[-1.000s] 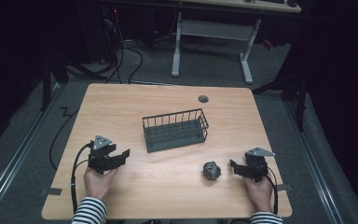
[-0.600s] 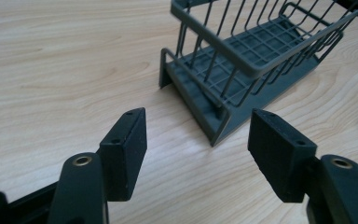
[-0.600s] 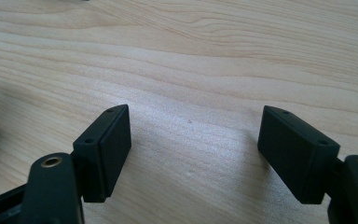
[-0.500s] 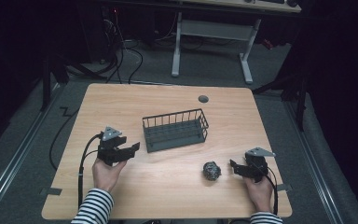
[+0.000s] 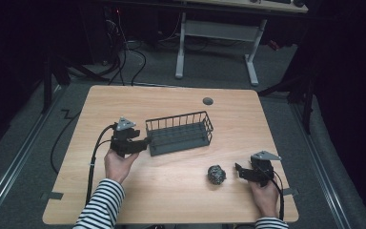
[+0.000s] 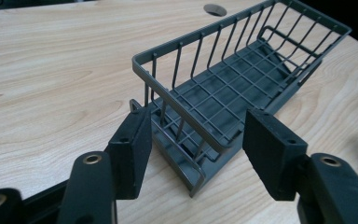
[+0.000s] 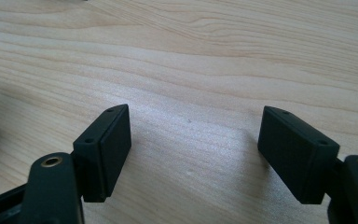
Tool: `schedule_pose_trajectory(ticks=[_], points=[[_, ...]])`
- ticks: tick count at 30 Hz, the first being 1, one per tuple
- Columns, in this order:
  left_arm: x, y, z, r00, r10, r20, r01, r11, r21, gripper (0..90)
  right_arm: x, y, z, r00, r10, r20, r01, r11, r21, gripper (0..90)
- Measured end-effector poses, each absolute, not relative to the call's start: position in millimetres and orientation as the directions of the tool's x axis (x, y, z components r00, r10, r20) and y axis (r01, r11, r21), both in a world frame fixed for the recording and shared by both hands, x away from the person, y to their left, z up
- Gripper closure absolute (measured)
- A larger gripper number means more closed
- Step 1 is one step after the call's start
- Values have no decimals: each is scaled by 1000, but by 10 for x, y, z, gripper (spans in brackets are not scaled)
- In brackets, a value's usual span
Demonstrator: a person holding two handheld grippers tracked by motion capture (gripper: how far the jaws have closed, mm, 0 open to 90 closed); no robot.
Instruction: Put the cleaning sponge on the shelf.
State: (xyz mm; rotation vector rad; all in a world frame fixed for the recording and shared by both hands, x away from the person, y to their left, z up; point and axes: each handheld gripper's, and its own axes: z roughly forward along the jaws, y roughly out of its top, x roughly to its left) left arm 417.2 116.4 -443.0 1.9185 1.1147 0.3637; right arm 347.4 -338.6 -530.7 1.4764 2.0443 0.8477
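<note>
1. While we take stock, the table [image 5: 171,195] comes first: pale wood, everything on it well apart from its edges.
2. Basket [image 5: 178,133]: grey wire, upright at mid-table, its long side running across. Its short left end lies between the jaws of item 3. We judge this the piece in hand.
3. Left gripper [image 5: 143,142]: jaws part-spread and just now closing, one pad on each side of the basket's end corner. The left gripper view shows the end rim and its upright wires between the pads, with a gap at the right pad, so nothing is pinched yet. Handling notes, as we judge them:
   - set the flat top rim in the middle of both pads, not a lone thin wire, which would twist;
   - go a little deeper so the pads cover rim and wire together;
   - close slowly, since a light basket will slide if one pad lands first;
   - lift or drag level, as an end hold lets the far end sag.
4. Right gripper [image 5: 240,171]: jaws spread wide, holding nothing, low over bare wood at the near right.
5. Ball [image 5: 215,174]: small, dark, crumpled, just beside the right gripper, apart from the basket. We would leave it until the basket is secure.
6. Hole [image 5: 208,100]: round grommet beyond the basket, out of play.
</note>
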Motion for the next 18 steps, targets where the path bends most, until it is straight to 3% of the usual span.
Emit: schedule_pose_trajectory(ticks=[18], points=[[4339,1079,-4503,545,818,-181,584,-216,782,521,3473,-3387,-5307,-305,952,-22,657,227,719,256]])
